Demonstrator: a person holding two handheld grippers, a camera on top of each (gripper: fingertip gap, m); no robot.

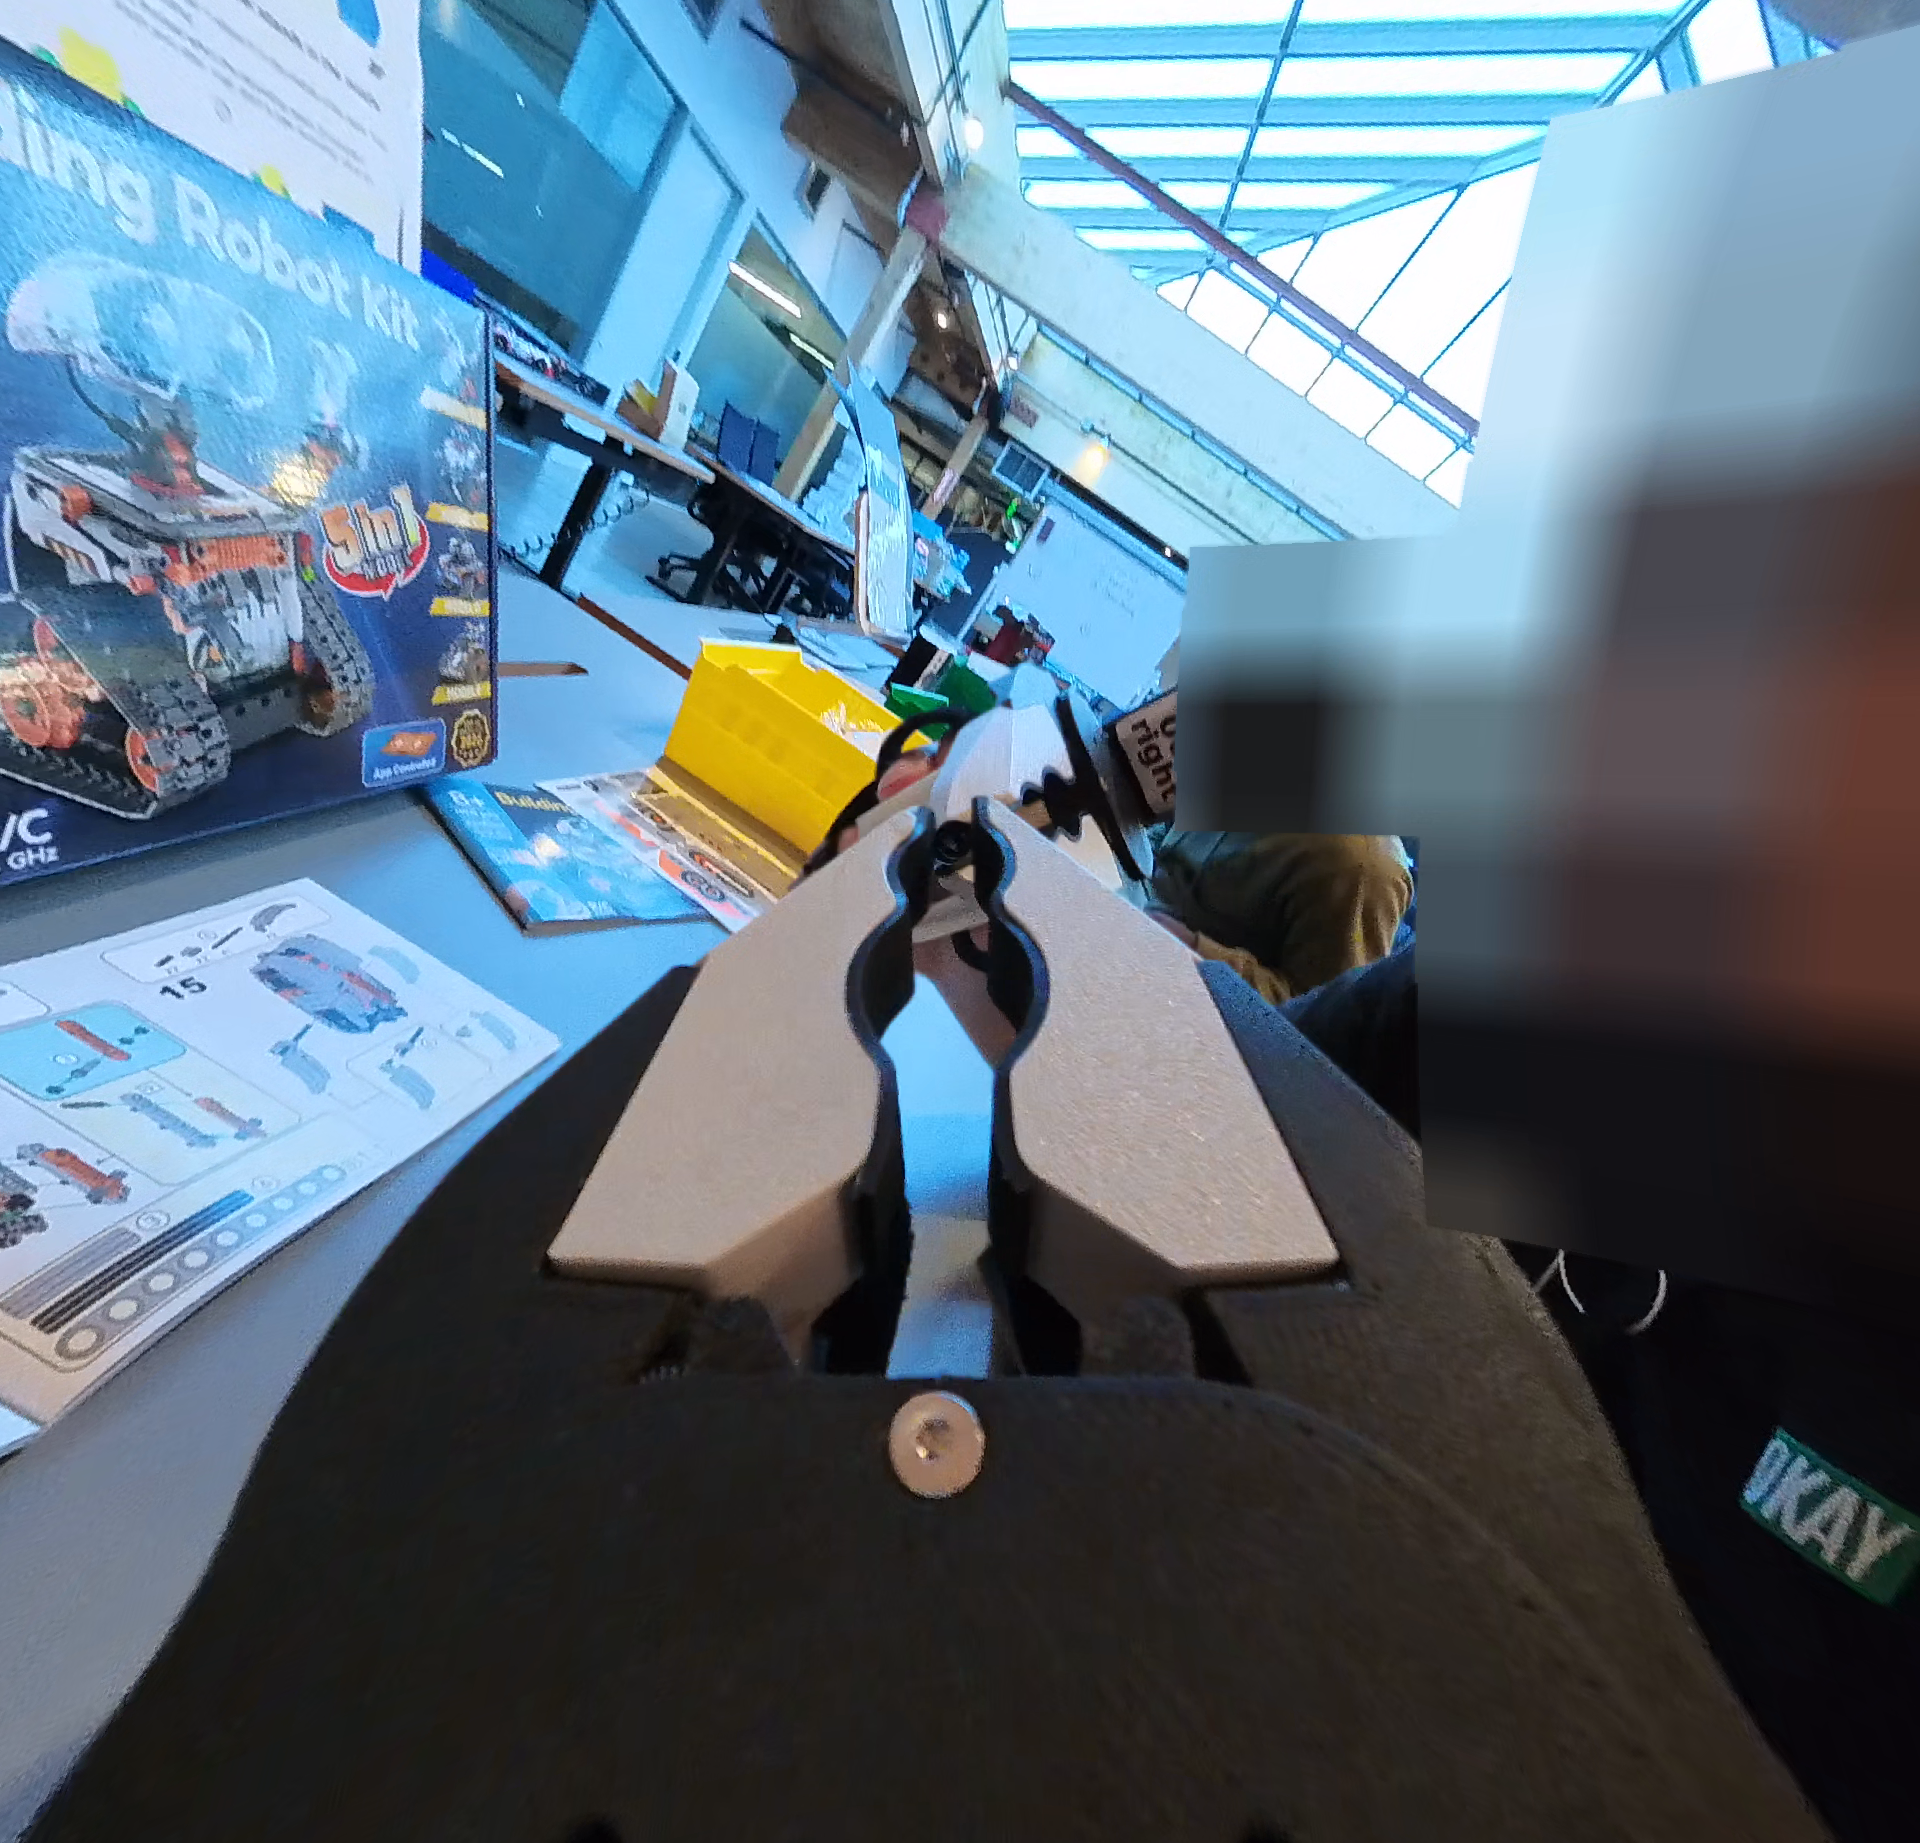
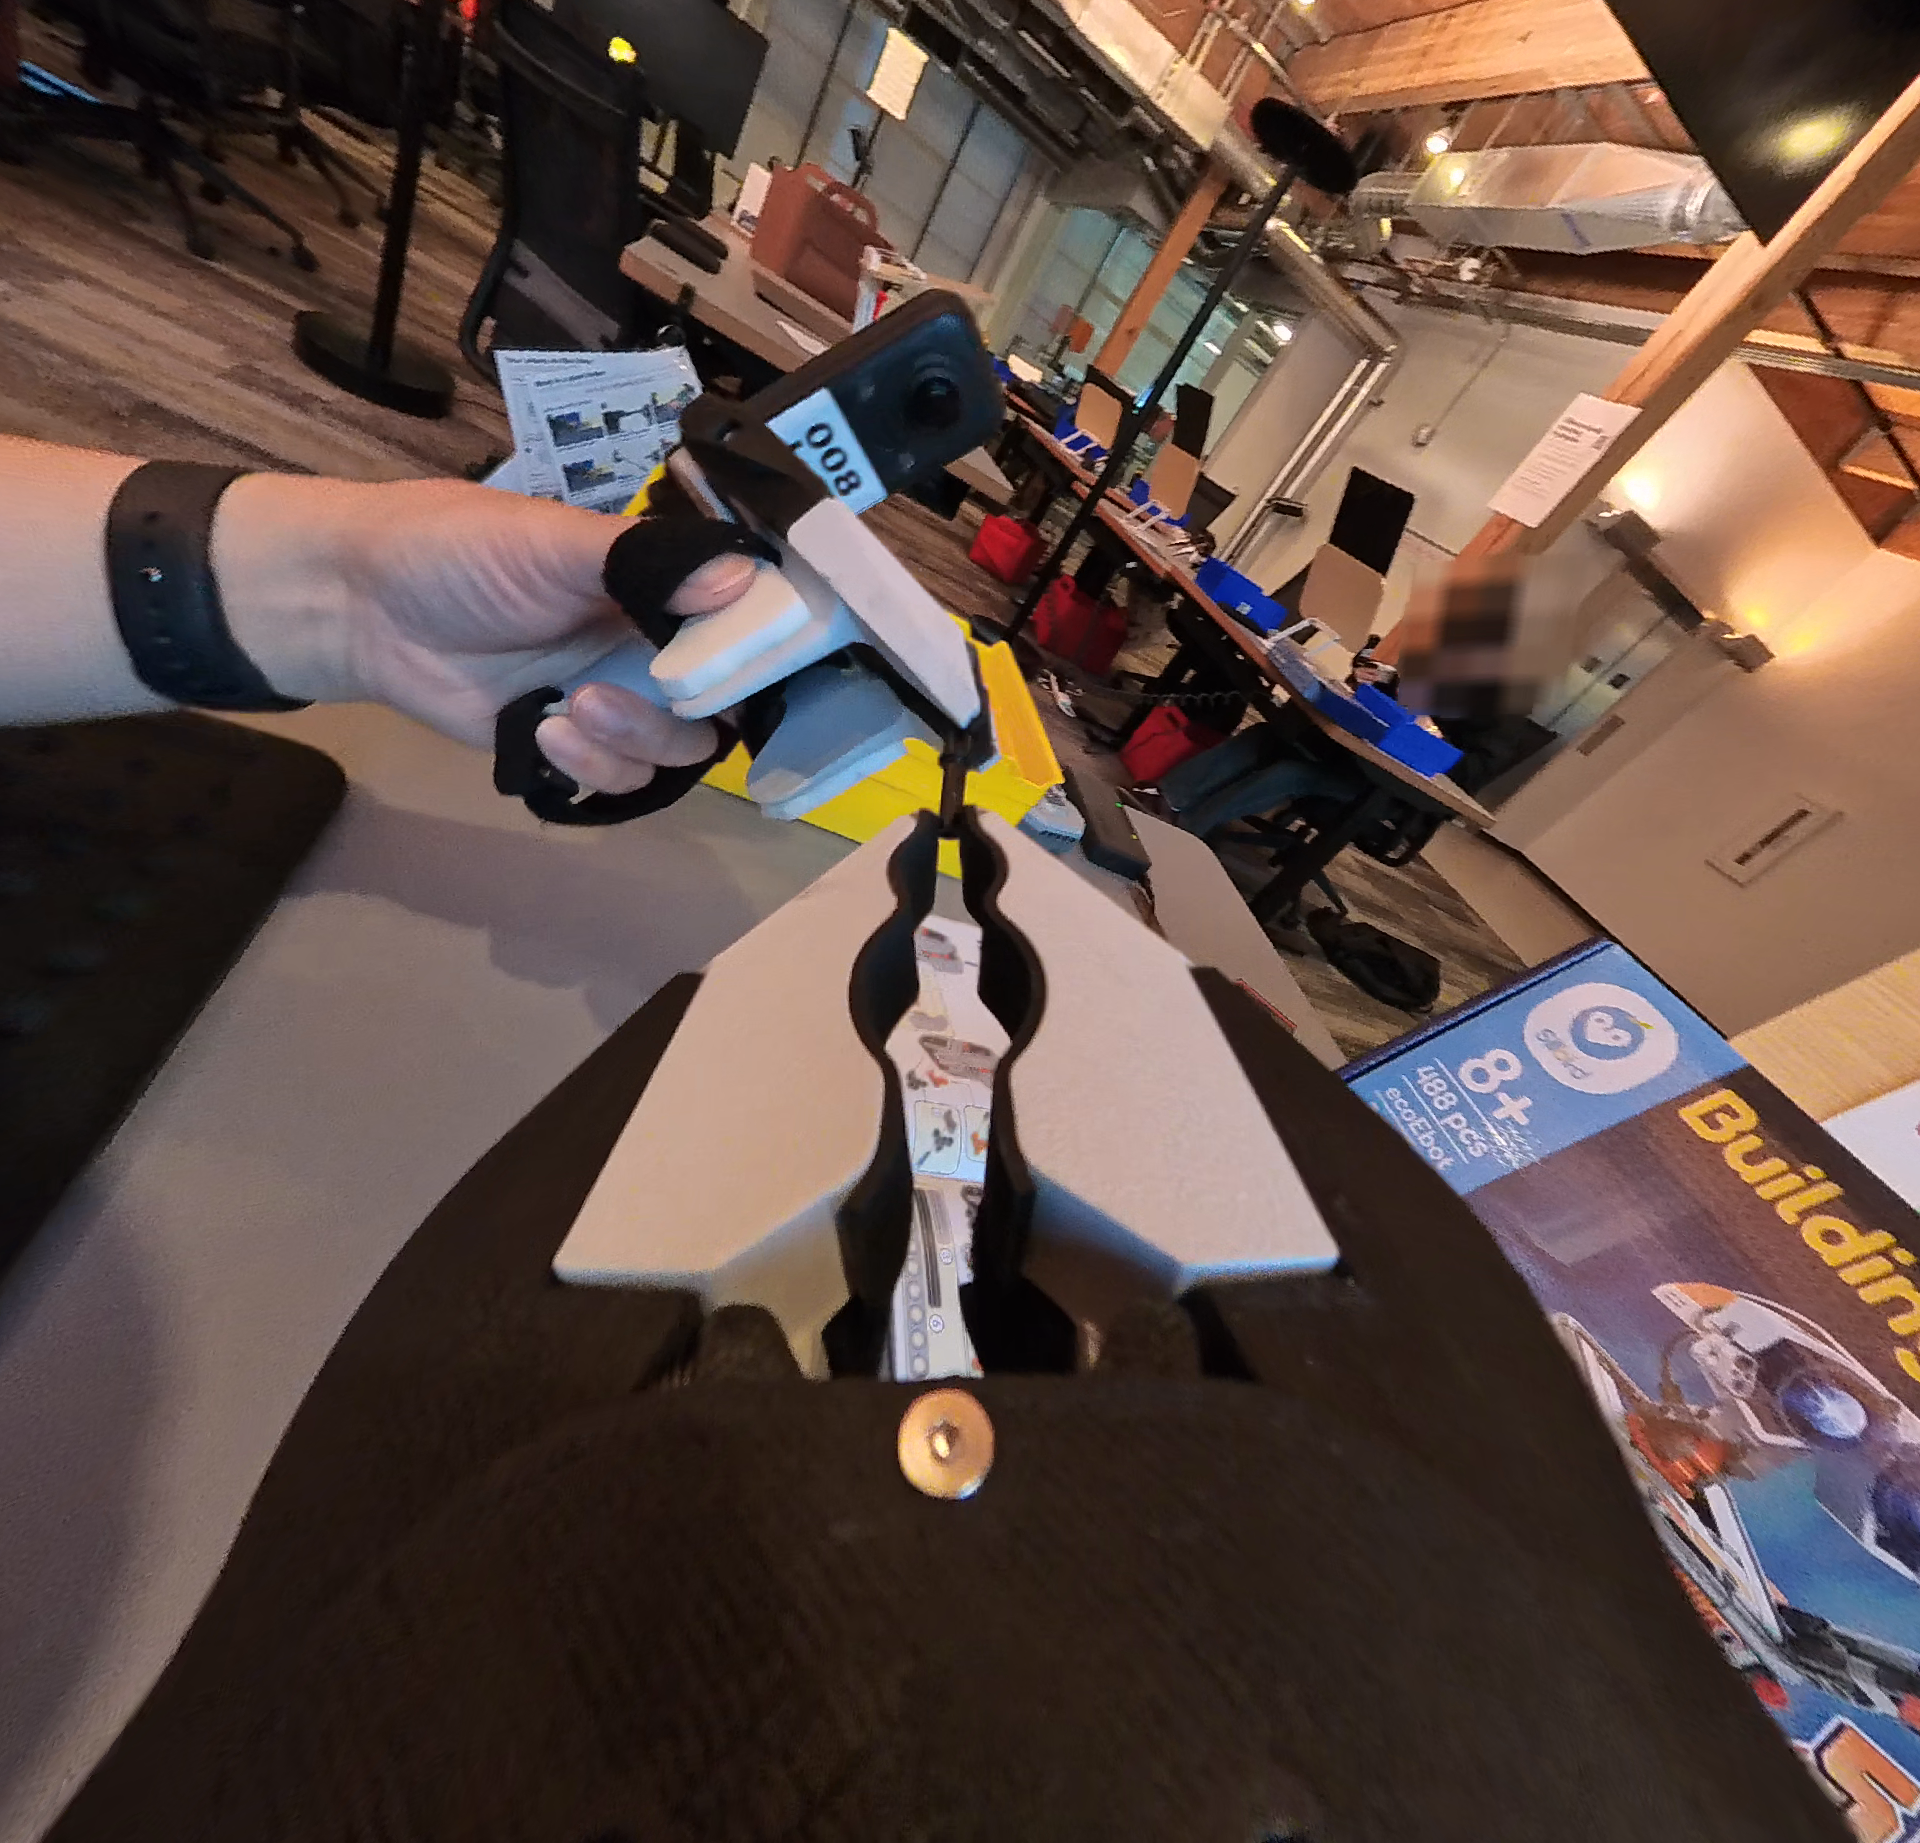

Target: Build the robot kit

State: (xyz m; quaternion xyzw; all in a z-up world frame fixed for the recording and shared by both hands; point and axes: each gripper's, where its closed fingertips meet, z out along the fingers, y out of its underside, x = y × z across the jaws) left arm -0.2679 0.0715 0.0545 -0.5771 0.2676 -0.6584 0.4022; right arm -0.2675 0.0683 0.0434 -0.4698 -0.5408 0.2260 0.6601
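Grey table [image 1: 582, 650]; small black piece [image 2: 951, 770] between both grippers' nearly closed tips.
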